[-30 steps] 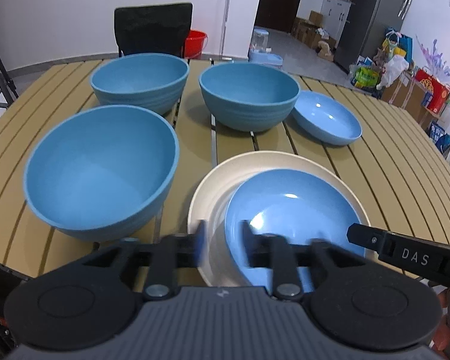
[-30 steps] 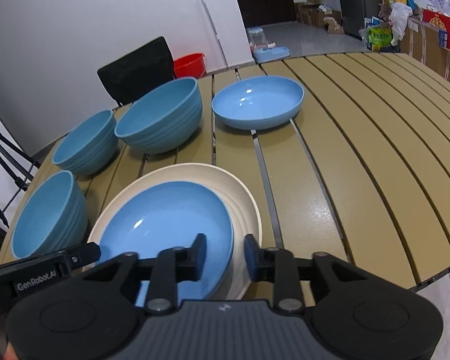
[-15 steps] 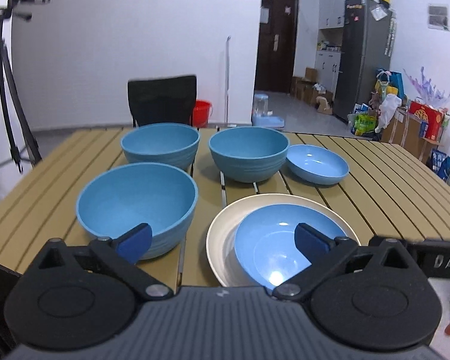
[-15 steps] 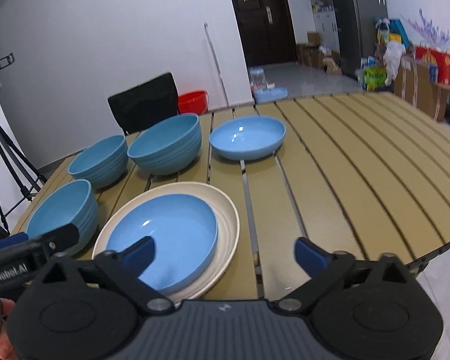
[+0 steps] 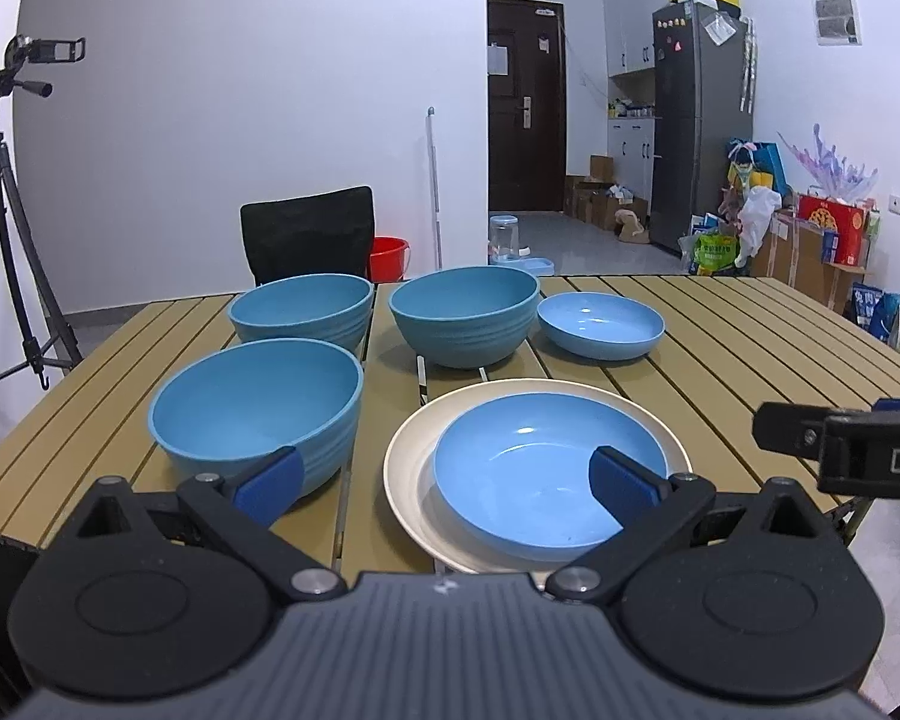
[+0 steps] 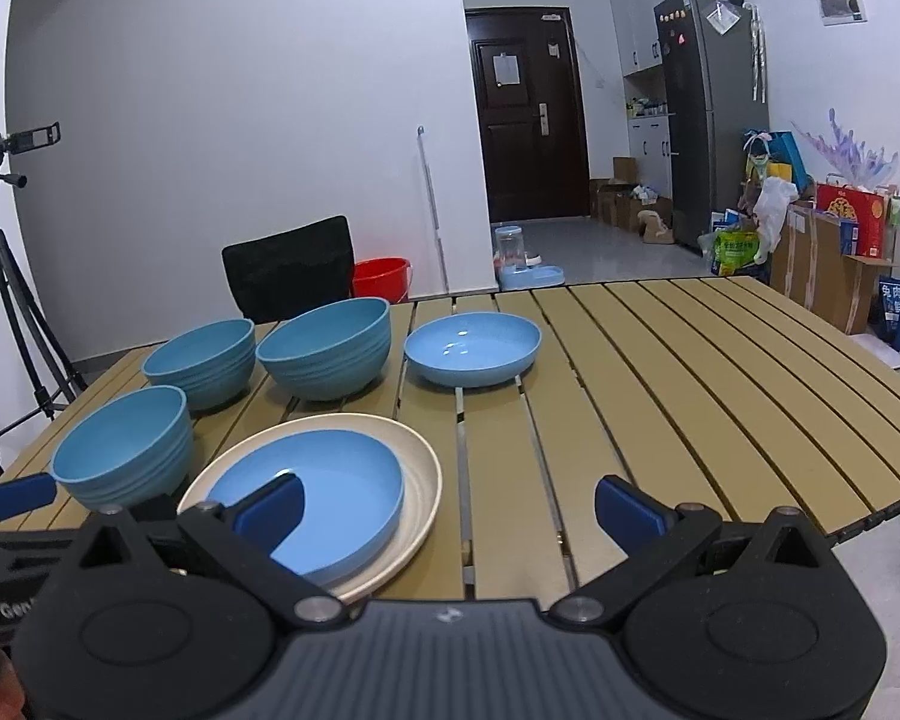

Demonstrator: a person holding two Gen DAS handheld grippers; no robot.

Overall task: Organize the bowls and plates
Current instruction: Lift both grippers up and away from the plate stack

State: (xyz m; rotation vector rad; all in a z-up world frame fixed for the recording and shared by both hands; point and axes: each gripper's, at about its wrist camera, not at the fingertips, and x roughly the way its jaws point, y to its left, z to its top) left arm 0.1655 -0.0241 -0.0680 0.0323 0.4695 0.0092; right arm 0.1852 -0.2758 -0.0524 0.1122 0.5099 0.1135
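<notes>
You are holding both claws over the near edge of the slatted worktop (image 5: 720, 348), and both are standing wide apart with nothing between the pads. Their jaws have just been opening. Your left claw (image 5: 447, 480) is pointing at the shallow blue plate (image 5: 528, 474) that is sitting inside the cream plate (image 5: 408, 462); the plate is lying free, touched by neither pad. Your right claw (image 6: 450, 513) is hanging just to the right of that same stack, its left pad showing in front of the blue plate (image 6: 330, 492) and the cream plate (image 6: 420, 474), its right pad over bare slats of the worktop (image 6: 690, 396).

Left of the stack a deep blue bowl (image 5: 258, 414) is standing upright. Behind it, two more deep blue bowls (image 5: 303, 312) (image 5: 465, 315) are sitting side by side, and a second shallow blue plate (image 5: 600, 324) is resting just right of them, apart from the stack. A black chair (image 5: 306, 234) is standing at the far edge.
</notes>
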